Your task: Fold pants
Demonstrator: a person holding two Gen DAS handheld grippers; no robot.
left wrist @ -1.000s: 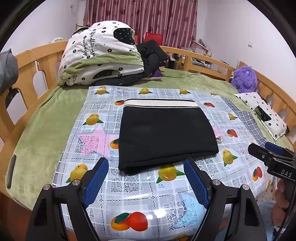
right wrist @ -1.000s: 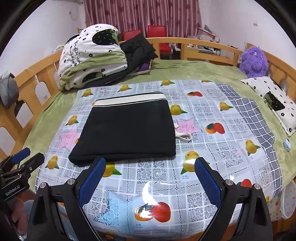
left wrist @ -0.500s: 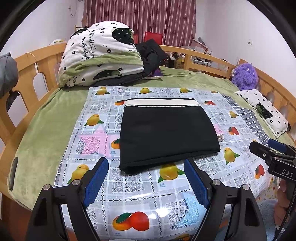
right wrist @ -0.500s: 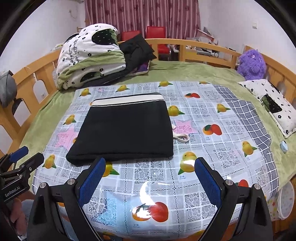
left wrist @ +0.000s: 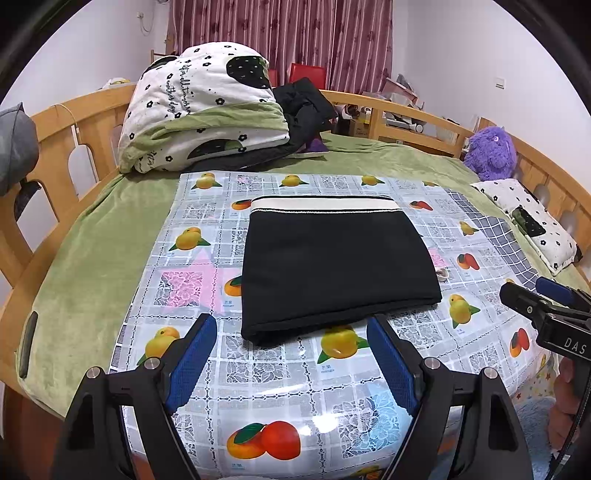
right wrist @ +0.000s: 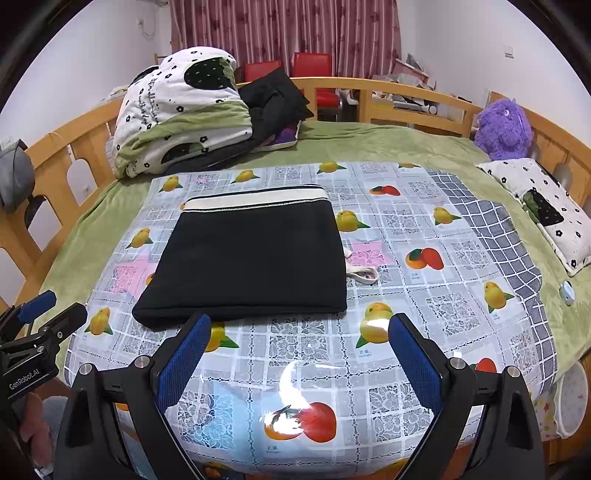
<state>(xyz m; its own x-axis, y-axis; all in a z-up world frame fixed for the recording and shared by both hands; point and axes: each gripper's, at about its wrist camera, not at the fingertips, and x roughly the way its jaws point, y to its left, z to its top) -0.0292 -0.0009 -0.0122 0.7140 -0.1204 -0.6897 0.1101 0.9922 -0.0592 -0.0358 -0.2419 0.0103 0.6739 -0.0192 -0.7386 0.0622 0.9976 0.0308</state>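
Left claw (left wrist: 291, 350) & right claw (right wrist: 299, 347) both hung spread w/ nothing between pads, just short of the folded black pants (left wrist: 332, 266), which lay flat ahead on the fruit-print cloth (left wrist: 280, 387) over the bed.

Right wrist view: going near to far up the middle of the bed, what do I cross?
Open right gripper → fruit-print cloth → folded black pants → their cream waistband → green blanket → wooden bed rail → red chairs → maroon curtain.
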